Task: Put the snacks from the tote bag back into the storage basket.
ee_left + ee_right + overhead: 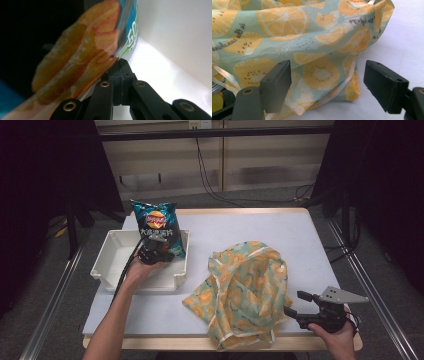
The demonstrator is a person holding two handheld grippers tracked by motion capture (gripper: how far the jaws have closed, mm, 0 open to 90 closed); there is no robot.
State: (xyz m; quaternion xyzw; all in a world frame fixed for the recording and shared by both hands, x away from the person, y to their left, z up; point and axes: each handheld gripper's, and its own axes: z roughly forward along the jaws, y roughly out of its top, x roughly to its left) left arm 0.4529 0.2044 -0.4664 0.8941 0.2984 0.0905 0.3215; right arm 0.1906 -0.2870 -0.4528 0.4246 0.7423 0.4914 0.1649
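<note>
We grip the crisp bag upright over the white tray, left gripper clamped | fruit-print bag lower centre, nearer our wide-open right gripper

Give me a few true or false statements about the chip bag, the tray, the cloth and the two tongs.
1. The left tongs are shut on the chip bag. True.
2. The chip bag lies flat on the table. False: it stands upright in the white tray.
3. The right tongs are open. True.
4. The right tongs grip the fruit-print cloth. False: they sit at its edge, jaws apart.
5. The cloth lies inside the tray. False: it lies crumpled on the table beside the tray.
</note>
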